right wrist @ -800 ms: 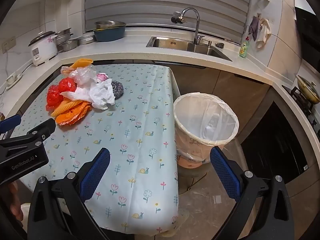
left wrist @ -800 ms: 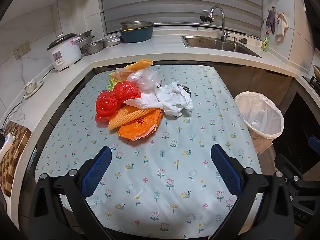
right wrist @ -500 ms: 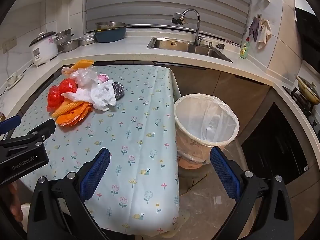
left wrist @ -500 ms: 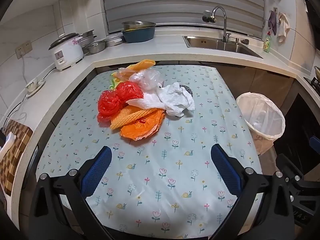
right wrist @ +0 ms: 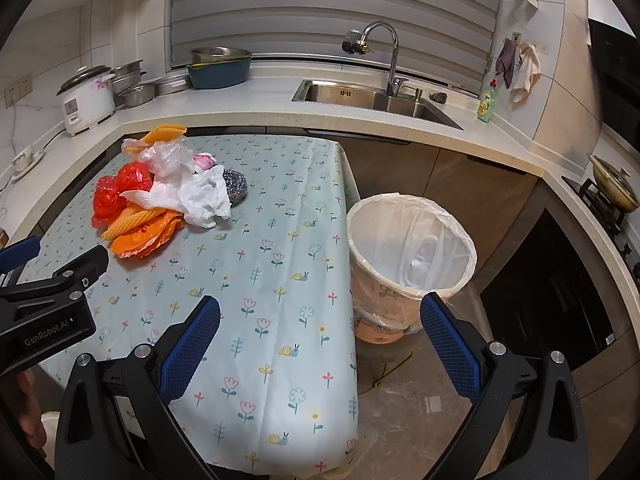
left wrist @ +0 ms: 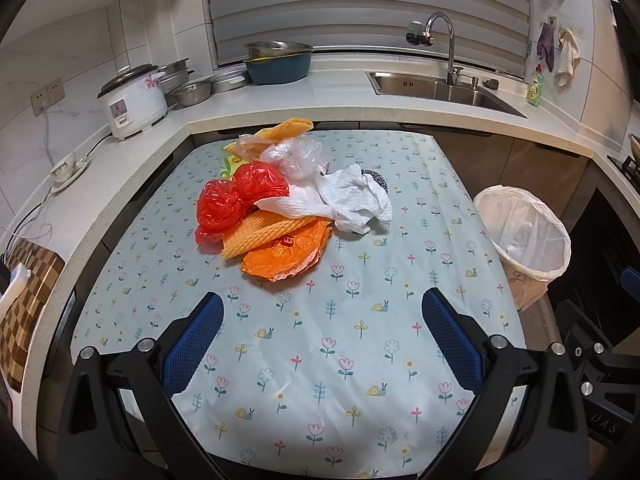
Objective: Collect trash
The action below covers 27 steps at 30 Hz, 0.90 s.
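Observation:
A heap of trash lies on the flowered tablecloth (left wrist: 328,344): a red plastic bag (left wrist: 236,200), an orange bag (left wrist: 286,254), a yellow foam net (left wrist: 266,234), a crumpled white paper towel (left wrist: 344,200), a clear plastic bag (left wrist: 296,156) and a steel scourer (right wrist: 234,184). My left gripper (left wrist: 320,336) hangs open over the near part of the table, short of the heap, with nothing between its blue pads. My right gripper (right wrist: 318,340) is open too, above the table's right edge. A lined trash bin (right wrist: 408,256) stands on the floor to the right of the table.
An L-shaped counter wraps the table, bearing a rice cooker (left wrist: 134,100), metal bowls (left wrist: 194,92), a blue basin (left wrist: 280,64) and a sink (left wrist: 436,88) with a tap. A checkered board (left wrist: 24,292) lies at the left. A stove with a pan (right wrist: 614,190) is far right.
Both grippers have drifted slightly toward the table, so the trash heap sits a little nearer and lower in view. Both stay open and empty.

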Each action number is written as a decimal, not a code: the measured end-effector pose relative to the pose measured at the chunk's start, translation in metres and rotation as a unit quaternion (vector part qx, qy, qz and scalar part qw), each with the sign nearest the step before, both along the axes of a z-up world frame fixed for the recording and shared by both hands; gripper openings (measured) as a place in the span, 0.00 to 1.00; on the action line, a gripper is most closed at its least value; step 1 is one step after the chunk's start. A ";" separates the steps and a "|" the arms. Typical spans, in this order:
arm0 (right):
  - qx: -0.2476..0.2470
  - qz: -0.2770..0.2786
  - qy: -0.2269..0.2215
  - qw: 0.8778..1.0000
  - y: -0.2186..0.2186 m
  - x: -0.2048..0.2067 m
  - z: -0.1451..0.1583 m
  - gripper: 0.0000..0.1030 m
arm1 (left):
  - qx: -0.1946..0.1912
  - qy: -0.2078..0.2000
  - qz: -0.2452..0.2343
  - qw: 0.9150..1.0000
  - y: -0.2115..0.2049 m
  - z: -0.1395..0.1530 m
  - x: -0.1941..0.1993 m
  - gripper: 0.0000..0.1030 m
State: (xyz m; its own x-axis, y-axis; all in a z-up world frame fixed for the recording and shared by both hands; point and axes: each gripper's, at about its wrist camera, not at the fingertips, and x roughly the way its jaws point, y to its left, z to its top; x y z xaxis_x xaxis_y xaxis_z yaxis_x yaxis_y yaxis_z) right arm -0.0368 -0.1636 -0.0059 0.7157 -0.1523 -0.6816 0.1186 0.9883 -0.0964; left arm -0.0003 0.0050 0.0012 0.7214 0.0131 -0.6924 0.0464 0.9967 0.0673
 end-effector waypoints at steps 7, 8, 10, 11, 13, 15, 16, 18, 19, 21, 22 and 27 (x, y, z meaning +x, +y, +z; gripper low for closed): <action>-0.003 -0.001 -0.001 1.000 -0.001 0.001 0.000 0.93 | -0.003 -0.007 0.004 1.000 0.002 0.001 0.000 0.92; -0.003 -0.001 -0.002 1.000 -0.001 0.000 0.000 0.93 | -0.003 -0.008 0.005 1.000 0.002 0.002 -0.001 0.92; -0.004 -0.001 -0.002 1.000 -0.001 0.000 0.000 0.93 | -0.002 -0.010 0.003 1.000 0.003 0.001 0.000 0.92; -0.004 -0.002 -0.003 1.000 -0.001 0.000 0.001 0.93 | 0.000 -0.012 0.004 1.000 0.003 0.001 0.000 0.92; -0.005 -0.002 -0.003 1.000 -0.002 0.000 0.001 0.93 | -0.002 -0.010 0.004 1.000 0.003 0.001 0.000 0.92; -0.006 -0.003 -0.003 1.000 -0.001 0.000 0.001 0.93 | -0.004 -0.009 0.005 1.000 0.003 0.001 0.000 0.92; -0.006 -0.003 -0.003 1.000 0.000 0.000 0.001 0.93 | -0.005 -0.009 0.005 1.000 0.003 0.000 0.000 0.92; -0.006 -0.003 -0.004 1.000 0.000 0.000 0.001 0.93 | -0.008 -0.009 0.006 1.000 0.004 0.000 0.000 0.92; -0.006 -0.003 -0.003 1.000 0.000 0.000 0.001 0.93 | -0.007 -0.009 0.007 1.000 0.004 0.000 0.000 0.92; -0.007 -0.003 -0.003 1.000 -0.001 0.000 0.001 0.93 | -0.008 -0.006 0.004 1.000 0.004 0.000 0.001 0.92; -0.007 -0.003 -0.003 1.000 -0.001 0.000 0.001 0.93 | -0.007 -0.005 0.003 1.000 0.003 -0.001 0.001 0.92; -0.006 -0.004 -0.003 1.000 -0.001 0.000 0.002 0.93 | -0.006 0.005 -0.004 1.000 0.002 -0.004 0.002 0.92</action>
